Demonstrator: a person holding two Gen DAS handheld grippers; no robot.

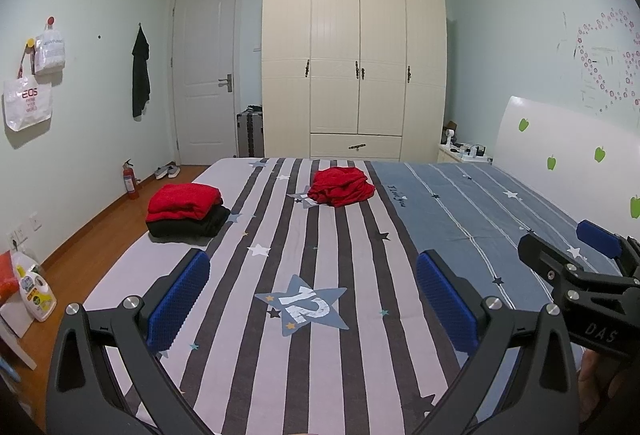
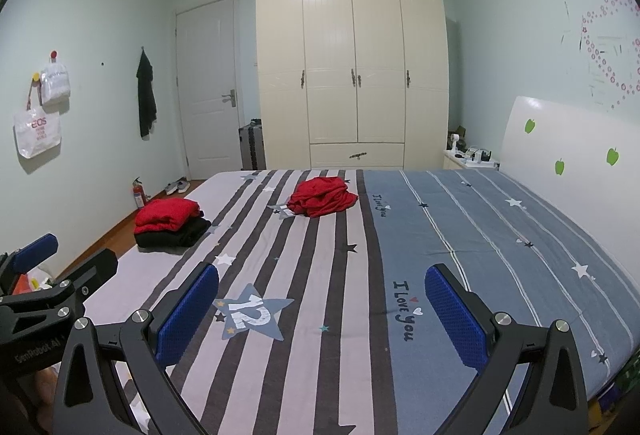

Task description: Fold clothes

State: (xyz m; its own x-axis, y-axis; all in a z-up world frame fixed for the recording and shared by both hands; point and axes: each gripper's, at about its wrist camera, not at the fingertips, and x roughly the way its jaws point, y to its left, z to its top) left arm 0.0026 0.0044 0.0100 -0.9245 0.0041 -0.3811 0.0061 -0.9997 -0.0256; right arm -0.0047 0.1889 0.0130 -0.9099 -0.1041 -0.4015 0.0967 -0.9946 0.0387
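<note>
A crumpled red garment point(image 1: 342, 186) lies in the middle of the far part of the bed point(image 1: 304, 347); it also shows in the right wrist view point(image 2: 322, 196). A folded stack, red garment point(image 1: 184, 200) on a black one point(image 1: 188, 223), sits at the bed's left edge, also in the right wrist view point(image 2: 168, 214). My left gripper point(image 1: 312, 299) is open and empty above the near part of the bed. My right gripper point(image 2: 322, 311) is open and empty beside it, and shows at the right of the left wrist view point(image 1: 568, 247).
A cream wardrobe point(image 1: 354, 63) stands beyond the bed with a suitcase point(image 1: 250, 133) beside it. A white headboard point(image 1: 568, 151) runs along the right. A wooden floor strip on the left holds a fire extinguisher point(image 1: 130, 181), shoes point(image 1: 168, 170) and a detergent bottle point(image 1: 36, 293).
</note>
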